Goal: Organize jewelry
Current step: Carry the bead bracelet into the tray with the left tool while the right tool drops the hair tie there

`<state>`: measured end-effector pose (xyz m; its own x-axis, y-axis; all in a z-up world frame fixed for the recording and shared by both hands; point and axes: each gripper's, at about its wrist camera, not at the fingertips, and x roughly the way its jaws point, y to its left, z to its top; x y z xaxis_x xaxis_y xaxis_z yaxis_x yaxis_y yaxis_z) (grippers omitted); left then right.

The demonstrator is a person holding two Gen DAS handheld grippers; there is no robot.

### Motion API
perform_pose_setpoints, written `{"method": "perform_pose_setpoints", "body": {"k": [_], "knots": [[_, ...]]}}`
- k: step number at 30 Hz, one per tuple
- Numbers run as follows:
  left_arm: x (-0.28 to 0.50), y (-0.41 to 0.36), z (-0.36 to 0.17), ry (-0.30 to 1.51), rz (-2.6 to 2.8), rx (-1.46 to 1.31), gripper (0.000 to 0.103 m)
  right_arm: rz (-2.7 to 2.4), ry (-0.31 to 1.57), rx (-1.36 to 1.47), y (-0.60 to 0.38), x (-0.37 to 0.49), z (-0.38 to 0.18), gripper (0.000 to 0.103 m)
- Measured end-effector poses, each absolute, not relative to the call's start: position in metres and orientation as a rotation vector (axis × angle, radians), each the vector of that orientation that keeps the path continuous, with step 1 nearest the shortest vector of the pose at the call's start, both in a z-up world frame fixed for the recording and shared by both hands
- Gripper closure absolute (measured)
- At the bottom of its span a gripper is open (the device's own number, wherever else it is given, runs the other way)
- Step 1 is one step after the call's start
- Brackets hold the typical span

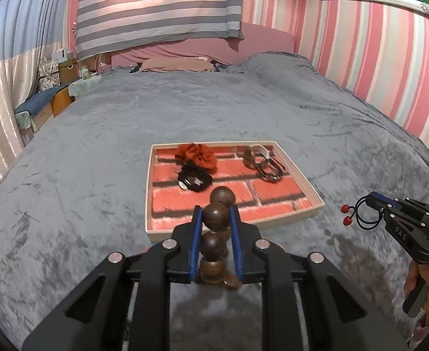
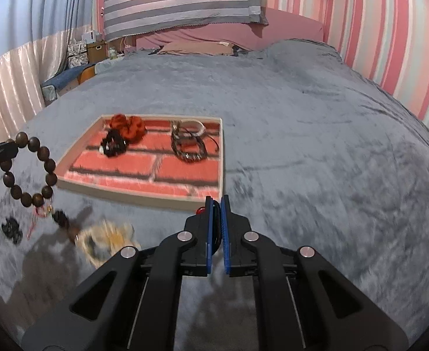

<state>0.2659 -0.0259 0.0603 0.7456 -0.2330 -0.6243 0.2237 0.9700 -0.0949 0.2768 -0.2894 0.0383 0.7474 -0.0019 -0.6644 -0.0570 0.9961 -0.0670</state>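
Note:
My left gripper (image 1: pixel 216 212) is shut on a brown wooden bead bracelet (image 1: pixel 215 215), held above the grey bed just short of the tray (image 1: pixel 314 188); the bracelet also hangs at the left of the right wrist view (image 2: pixel 34 172). My right gripper (image 2: pixel 216 201) is shut on a black hair tie with red beads (image 1: pixel 349 214), right of the tray's near corner. The brick-patterned tray (image 2: pixel 144 194) holds a red scrunchie (image 1: pixel 198 153), a black hair tie (image 1: pixel 192 177) and a pile of bracelets (image 1: pixel 262 163).
A cream ring-shaped piece (image 2: pixel 103 238) and a small black item (image 2: pixel 11 228) lie on the grey blanket (image 2: pixel 317 146) left of my right gripper. Pillows (image 1: pixel 176 64) and a pink striped wall are at the far end. A bedside table (image 1: pixel 56 99) stands at the left.

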Motion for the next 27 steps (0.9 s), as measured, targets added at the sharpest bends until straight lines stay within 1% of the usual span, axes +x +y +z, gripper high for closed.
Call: {"method": "perform_pose_setpoints", "body": {"k": [4, 9, 20, 27], "knots": [[0.292, -0.018, 0.063, 0.697, -0.234, -0.024, 0.084, 0.042, 0.723, -0.084, -0.277, 0.306, 0.043, 0.097], [0.321, -0.013, 0.058, 0.714, -0.227, -0.030, 0.084, 0.050, 0.743, -0.064, -0.270, 0.344, 0.035, 0.097], [0.391, -0.032, 0.021, 0.800, -0.233, -0.056, 0.084, 0.055, 0.761, -0.044, -0.259, 0.418, 0.011, 0.097], [0.427, -0.031, -0.021, 0.879, -0.164, -0.056, 0.084, 0.038, 0.782, -0.008, -0.264, 0.452, -0.013, 0.097]]}}
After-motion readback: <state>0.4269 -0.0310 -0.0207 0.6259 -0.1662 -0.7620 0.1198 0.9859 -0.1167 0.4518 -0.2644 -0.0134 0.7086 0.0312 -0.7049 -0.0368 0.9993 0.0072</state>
